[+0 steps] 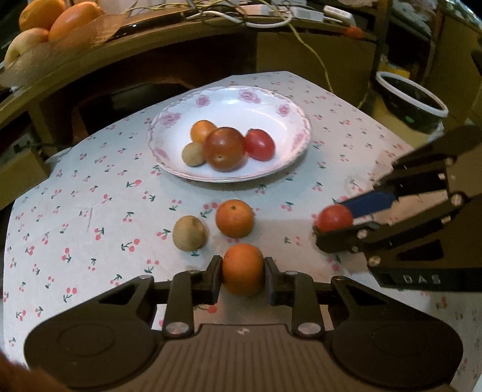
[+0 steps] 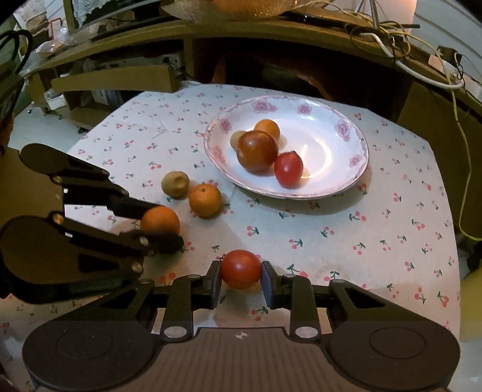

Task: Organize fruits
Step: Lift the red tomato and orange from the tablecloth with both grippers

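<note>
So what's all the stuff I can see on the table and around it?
plate: one, white with pink flowers, far middle of the tablecloth
fruits in plate: four; small orange, big reddish-brown, red, small tan
loose fruits on tablecloth: two; orange, tan
tablecloth: one, white with cherry print
big fruits: three, orange and yellowish, shelf, far left
bowl: one, dark with white rim, right of table
left hand-held gripper: black, shut on an orange fruit
right hand-held gripper: black, shut on a red fruit
</note>
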`<action>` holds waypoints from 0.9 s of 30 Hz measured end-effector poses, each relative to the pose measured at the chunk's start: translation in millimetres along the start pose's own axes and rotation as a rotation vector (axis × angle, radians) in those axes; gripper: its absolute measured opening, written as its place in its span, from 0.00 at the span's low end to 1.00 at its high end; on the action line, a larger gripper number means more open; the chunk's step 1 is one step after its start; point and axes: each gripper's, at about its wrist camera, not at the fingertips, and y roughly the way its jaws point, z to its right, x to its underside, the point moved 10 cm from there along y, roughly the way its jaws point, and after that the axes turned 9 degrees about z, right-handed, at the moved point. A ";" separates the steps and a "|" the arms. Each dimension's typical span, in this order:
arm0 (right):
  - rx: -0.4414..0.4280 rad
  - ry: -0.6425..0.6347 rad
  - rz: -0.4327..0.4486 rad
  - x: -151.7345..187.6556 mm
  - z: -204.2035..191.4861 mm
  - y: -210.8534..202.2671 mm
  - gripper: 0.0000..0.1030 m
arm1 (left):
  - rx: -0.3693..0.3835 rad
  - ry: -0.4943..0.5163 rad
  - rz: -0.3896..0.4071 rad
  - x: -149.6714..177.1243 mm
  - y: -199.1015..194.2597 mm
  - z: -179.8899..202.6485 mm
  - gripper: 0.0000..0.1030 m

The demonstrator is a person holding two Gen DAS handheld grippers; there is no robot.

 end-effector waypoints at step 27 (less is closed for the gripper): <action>-0.003 -0.022 -0.014 9.3 1.3 1.8 0.34 | 0.000 0.022 -0.004 9.0 -3.8 1.8 0.42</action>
